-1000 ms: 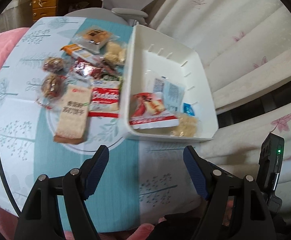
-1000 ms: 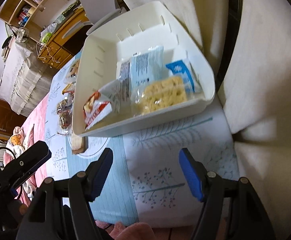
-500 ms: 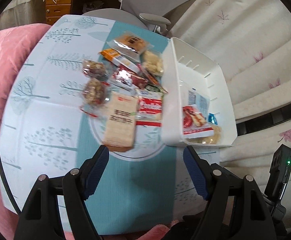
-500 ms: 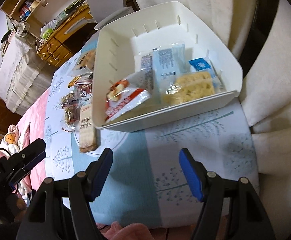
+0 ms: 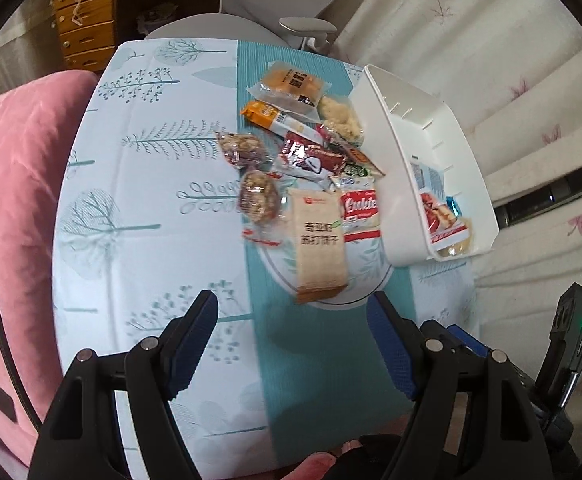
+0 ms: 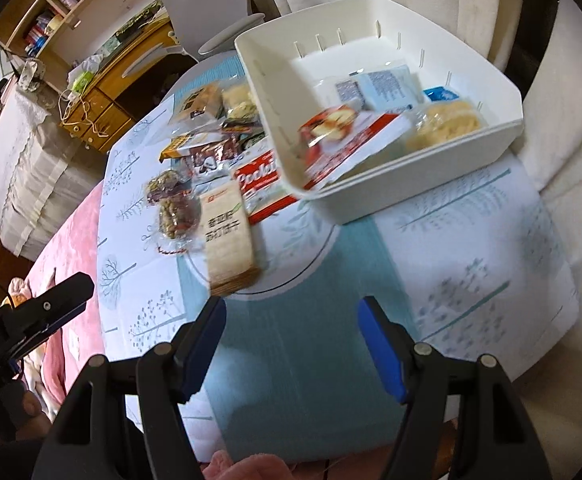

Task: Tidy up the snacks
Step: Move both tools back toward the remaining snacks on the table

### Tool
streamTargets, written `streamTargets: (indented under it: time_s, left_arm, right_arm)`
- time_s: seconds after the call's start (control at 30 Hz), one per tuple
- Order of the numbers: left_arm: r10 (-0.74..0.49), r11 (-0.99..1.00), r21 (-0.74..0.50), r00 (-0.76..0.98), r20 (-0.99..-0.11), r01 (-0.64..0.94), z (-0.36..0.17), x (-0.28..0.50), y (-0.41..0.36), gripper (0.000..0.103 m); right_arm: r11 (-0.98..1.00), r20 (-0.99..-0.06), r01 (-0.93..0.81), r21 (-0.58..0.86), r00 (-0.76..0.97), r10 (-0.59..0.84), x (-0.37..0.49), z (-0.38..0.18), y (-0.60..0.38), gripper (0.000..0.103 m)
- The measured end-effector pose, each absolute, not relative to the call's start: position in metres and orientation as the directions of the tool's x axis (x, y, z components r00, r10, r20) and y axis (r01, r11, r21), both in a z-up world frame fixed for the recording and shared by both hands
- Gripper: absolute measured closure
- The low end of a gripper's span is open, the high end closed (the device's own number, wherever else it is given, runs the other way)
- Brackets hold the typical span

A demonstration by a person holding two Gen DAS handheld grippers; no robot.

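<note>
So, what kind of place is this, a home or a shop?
Most likely a home, perhaps a bedroom or living room. A wooden drawer chest stands behind the table, a bookshelf holds books, and a pink blanket lies beside the tree-print tablecloth.
</note>
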State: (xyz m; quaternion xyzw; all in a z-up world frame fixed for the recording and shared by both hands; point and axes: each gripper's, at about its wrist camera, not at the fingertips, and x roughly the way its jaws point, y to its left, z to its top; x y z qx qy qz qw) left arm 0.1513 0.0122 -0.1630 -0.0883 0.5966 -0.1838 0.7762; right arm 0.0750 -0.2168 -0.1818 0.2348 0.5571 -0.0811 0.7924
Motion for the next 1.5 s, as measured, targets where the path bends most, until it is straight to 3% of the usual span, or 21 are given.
streamTargets:
  time_s: [0.3,0.93,1.33,1.5]
  left_arm:
    - [-0.374,0.909,-0.316,0.199,-0.906,0.272,-0.169,0.172,0.034,0.028]
    - [-0.303,0.924,-0.252,0.147,-0.942,0.288,-0.225,0.237,-0.002,0.028]
    - [-0.288,0.928,-0.24,0.141,-0.947,0.283,-0.267,0.266,-0.025,0.028]
    - [-0.278,0.933,-0.232,0.144,-0.95,0.274,-0.279,0.271,-0.028,0.036]
  right_arm:
    - [0.879,-0.896,0.407,0.249,0.442,0.049,0.07,-0.186,-0.168,0.034]
    - [0.965,-0.862,0.25,0.079,0.504,-0.06,0.118,-0.222,-0.135,0.034]
    - [0.976,-0.873,0.21,0.051,0.485,-0.059,0.151,-0.262,-0.132,0.033]
    - [0.978,-0.885,0.204,0.048,0.463,-0.054,0.157,-0.273,-0.131,0.034]
